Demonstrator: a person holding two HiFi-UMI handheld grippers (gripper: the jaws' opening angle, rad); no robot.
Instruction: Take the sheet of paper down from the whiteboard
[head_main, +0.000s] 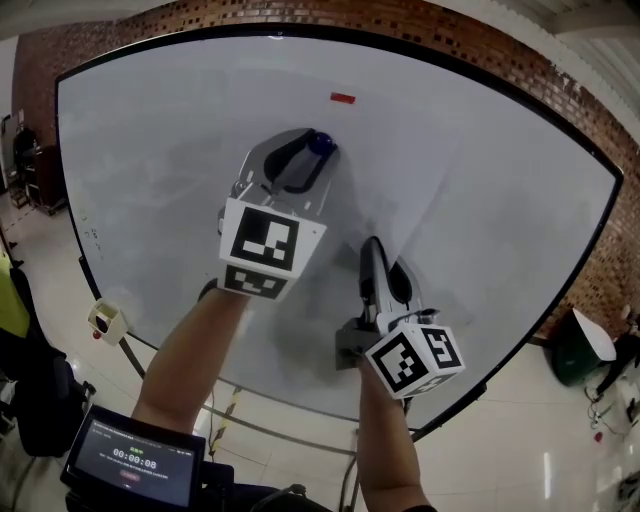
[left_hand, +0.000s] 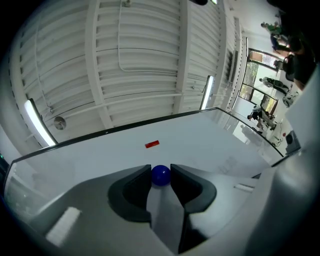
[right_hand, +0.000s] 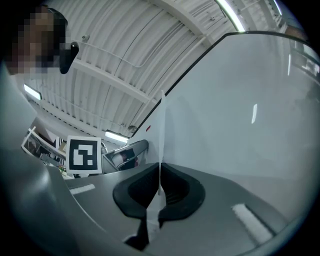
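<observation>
Blue magnet (left_hand: 160, 176), one, in left tongs (head_main: 317, 149); one paper sheet (head_main: 400, 180), right tongs (right_hand: 159, 170)

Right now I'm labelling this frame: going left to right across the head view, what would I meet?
Screen → left tool → right tool → green bin.

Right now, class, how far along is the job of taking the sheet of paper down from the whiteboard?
Done: nothing is off yet; the sheet of paper lies against the whiteboard, pinned by a blue magnet. In hand: the left tool is closed on that magnet, and the right tool pinches an edge of the sheet. Left: pull the magnet away, then lift the sheet free.
</observation>
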